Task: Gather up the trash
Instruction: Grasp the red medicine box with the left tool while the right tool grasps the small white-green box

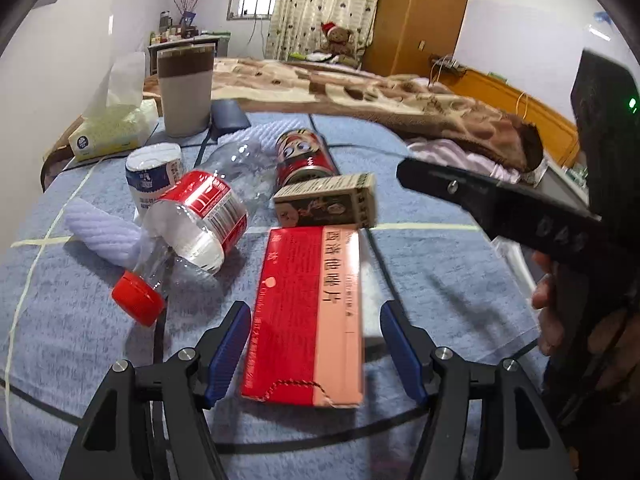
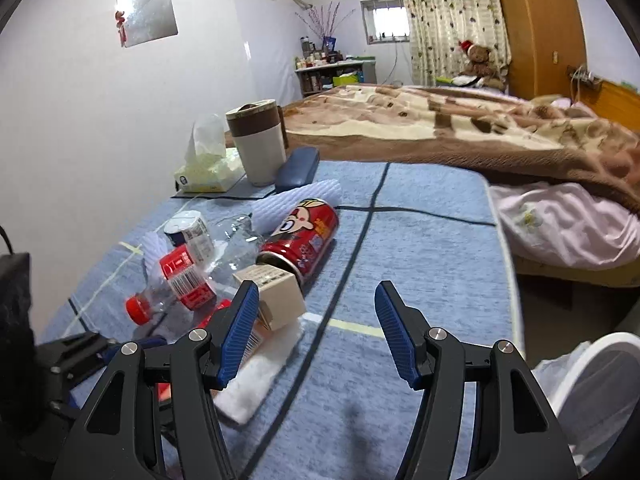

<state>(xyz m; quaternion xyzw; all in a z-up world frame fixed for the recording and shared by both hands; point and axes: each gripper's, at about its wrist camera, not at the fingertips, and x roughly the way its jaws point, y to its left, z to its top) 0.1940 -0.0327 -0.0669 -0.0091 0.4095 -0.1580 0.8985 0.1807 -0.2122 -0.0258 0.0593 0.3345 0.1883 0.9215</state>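
The left gripper (image 1: 316, 354) is held open astride the red medicine box (image 1: 308, 316) – untouched, seemingly lined up for pickup – while the right gripper (image 2: 316, 332) is kept wide, empty.

- The left two-finger gripper (image 1: 316, 354) has a matte black plastic frame with triangular cut-outs, round silver screws at its pivots, and ribbed blue rubber pads (image 1: 230, 350) lining its fingers.
- The right two-finger gripper (image 2: 316, 334) matches it: black angular arms, silver screw heads, ridged blue pads (image 2: 394, 334).
- A small green light glows on the right gripper's black housing.
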